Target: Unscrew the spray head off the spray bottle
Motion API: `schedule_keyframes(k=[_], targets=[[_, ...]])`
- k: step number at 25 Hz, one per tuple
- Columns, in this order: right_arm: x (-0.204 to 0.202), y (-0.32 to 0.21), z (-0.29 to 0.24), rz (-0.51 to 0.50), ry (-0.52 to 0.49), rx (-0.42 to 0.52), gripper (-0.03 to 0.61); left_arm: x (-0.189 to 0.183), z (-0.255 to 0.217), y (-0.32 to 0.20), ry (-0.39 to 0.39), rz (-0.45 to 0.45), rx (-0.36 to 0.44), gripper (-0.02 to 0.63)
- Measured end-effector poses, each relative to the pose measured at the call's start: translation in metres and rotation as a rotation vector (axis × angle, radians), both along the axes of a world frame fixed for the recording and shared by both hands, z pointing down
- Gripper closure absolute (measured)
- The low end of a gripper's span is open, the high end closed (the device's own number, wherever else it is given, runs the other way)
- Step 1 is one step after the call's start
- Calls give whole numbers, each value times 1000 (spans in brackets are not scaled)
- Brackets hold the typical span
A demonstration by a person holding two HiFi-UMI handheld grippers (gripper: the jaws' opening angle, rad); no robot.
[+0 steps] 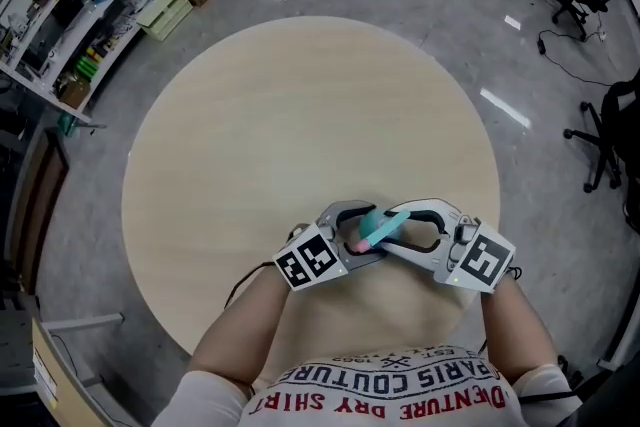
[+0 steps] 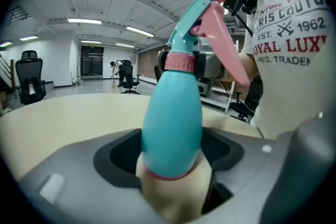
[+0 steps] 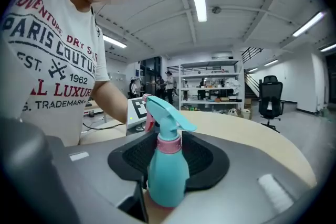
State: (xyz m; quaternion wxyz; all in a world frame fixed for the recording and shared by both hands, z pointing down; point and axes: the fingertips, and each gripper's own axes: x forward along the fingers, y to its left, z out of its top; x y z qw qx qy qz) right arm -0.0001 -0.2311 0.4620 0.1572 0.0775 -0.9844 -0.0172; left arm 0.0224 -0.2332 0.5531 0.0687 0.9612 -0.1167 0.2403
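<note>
My left claw (image 2: pixel 173 181) clamps the spray bottle (image 1: pixel 378 226); right claw (image 3: pixel 165 186), half-spread, seemingly grips too. Table (image 1: pixel 300 115) edge at six; room toward twelve.

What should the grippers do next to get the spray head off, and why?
Probably move the right gripper up onto the pink collar: it and the left gripper both sit low on the bottle, so nothing grips the spray head to twist it.

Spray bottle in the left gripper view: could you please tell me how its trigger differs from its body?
The trigger is pink; the body is teal. The trigger is a thin, flat lever; the body is fat and rounded. The trigger hangs above the pink collar; the body sits below it. Both belong to one bottle.
</note>
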Motion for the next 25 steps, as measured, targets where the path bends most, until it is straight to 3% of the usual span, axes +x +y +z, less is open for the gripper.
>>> schedule_keyframes(k=[2,7,11,14,16,19,25], targets=[[4,-1,-2,95,-43,9,380,1,-1,-4,5,-99,3,264],[17,-12,0,356,-146,7,393,3,2,-11,7,-384,9,264],[10,-10,-5,376,-131,20,393,4,0,-10,-2,-505,11,264],[9,-10,-6,352,-116,66,434,6,1,-8,-7,-538,6,264],[10,-6,-7,323,-128,63,439,8,3,-4,-4,-504,9,264],[9,3,-7,239,-116,43,443,12,4,5,27,-356,10,264],[2,28,-2,-69,-78,-58,446,4,4,34,-2,148,-30,264]])
